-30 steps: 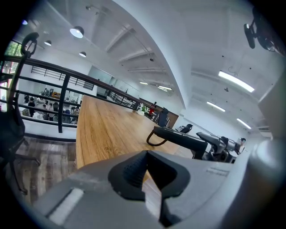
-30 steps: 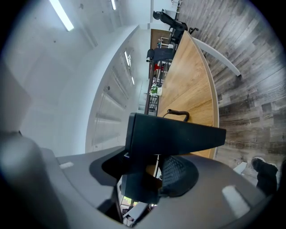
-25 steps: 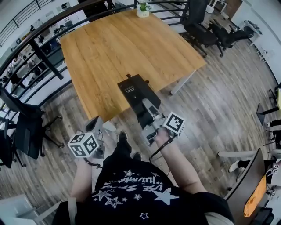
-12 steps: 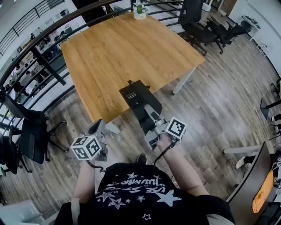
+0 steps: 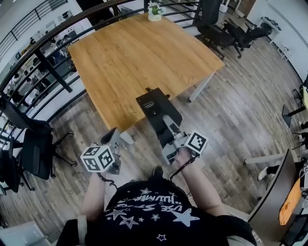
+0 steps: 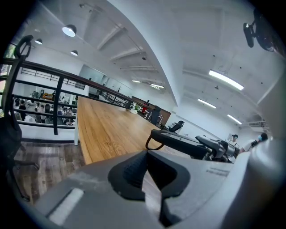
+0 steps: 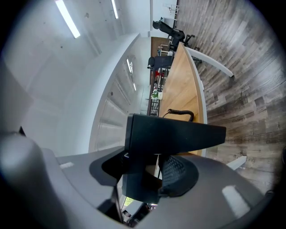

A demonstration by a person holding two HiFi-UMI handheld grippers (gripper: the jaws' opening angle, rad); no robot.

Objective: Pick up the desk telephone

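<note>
Lettering on the shirt (image 5: 154,211) and desk telephone (image 5: 154,106) is unreadable.

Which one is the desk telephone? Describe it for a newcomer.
Find the big wooden table; at its near edge a flat black box juts out over the floor. That is the desk telephone, clamped in the right gripper. Unlike the small potted plant at the far edge, it is black, slab-shaped and trails a coiled cord.
</note>
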